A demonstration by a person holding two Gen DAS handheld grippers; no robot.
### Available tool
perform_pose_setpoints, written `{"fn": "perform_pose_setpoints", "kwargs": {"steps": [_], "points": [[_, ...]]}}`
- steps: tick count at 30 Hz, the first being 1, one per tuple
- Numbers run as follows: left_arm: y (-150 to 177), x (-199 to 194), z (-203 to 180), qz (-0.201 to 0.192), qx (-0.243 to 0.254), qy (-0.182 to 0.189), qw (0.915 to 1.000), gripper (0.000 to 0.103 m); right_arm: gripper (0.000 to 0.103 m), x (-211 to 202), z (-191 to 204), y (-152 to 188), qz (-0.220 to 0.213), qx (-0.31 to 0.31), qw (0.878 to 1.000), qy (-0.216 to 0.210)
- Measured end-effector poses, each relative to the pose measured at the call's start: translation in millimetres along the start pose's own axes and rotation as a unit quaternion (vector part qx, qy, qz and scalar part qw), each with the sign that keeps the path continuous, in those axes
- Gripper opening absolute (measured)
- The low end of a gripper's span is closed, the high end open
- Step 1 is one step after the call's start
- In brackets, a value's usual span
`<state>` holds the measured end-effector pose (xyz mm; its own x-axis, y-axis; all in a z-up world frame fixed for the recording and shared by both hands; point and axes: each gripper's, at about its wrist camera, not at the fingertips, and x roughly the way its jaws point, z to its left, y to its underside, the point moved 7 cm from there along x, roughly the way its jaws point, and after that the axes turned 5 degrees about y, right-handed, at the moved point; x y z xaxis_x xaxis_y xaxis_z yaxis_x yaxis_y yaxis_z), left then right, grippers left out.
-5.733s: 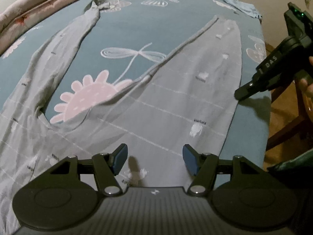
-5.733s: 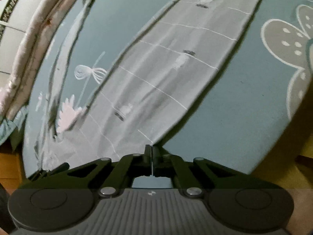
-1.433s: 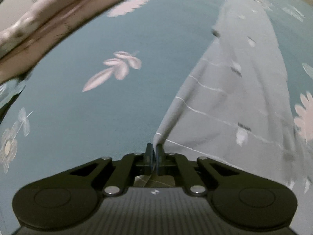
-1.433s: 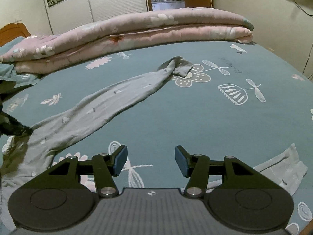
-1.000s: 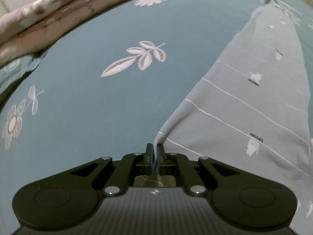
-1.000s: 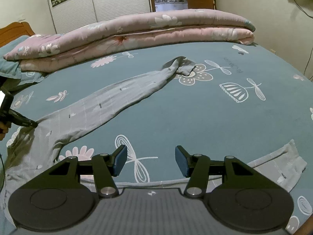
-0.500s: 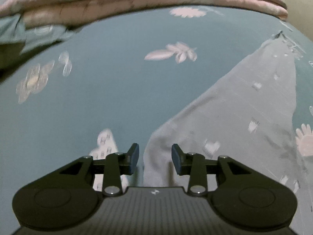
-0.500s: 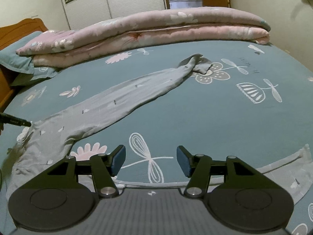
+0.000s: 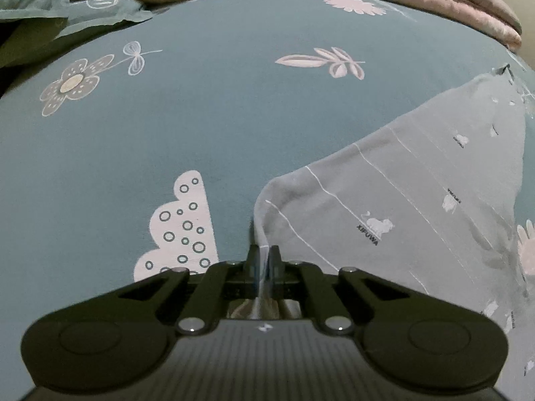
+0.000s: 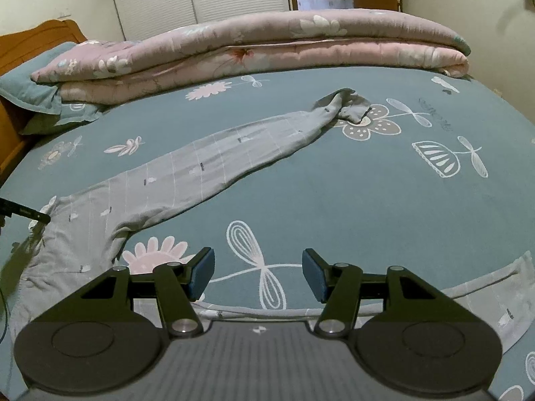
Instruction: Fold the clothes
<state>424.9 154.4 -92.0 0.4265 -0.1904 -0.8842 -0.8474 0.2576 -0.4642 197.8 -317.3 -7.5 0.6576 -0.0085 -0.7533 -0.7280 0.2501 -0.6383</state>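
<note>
Spread across the bed (image 10: 384, 200): grey pyjama trousers (image 10: 214, 163), legs splayed apart, one reaching toward the folded pink quilt (image 10: 267, 46) at the far edge, the other along the near edge. Left gripper (image 9: 264, 260) fingers clamped on the waistband corner (cloth pinched between them), probably to lift and straighten it for folding. Right gripper (image 10: 257, 275) fingers wide apart, holding nothing, above the near leg.

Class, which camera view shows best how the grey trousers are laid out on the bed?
The right wrist view: the grey trousers show one whole leg stretched across the bed, plus part of the other leg. The left wrist view shows only the edge pinched in the left hand-held gripper.
</note>
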Motion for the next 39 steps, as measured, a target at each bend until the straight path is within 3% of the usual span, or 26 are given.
{"fn": "perform_pose_setpoints", "kwargs": {"steps": [8,13,17,23,31,39], "points": [[-4,-17,0,-0.018,0.009,-0.043,0.9989,0.008,0.063,20,13,-8,0.012,-0.001,0.999,-0.046],[-25,-42,-47,-0.052,0.062,-0.012,0.9967,0.01,0.062,63,38,-17,0.051,0.041,0.989,-0.135],[-39,-33,-114,-0.051,0.116,0.068,0.9895,0.021,0.061,106,58,-21,0.096,0.09,0.971,-0.202],[-48,17,-186,-0.019,0.18,0.113,0.977,0.021,0.058,166,87,-29,0.16,0.165,0.929,-0.291],[-60,49,-192,0.004,0.146,0.116,0.9825,0.024,0.058,187,90,-22,0.172,0.207,0.922,-0.278],[-64,54,-188,0.008,0.135,0.113,0.9843,0.025,0.058,202,94,-30,0.153,0.206,0.928,-0.271]]}}
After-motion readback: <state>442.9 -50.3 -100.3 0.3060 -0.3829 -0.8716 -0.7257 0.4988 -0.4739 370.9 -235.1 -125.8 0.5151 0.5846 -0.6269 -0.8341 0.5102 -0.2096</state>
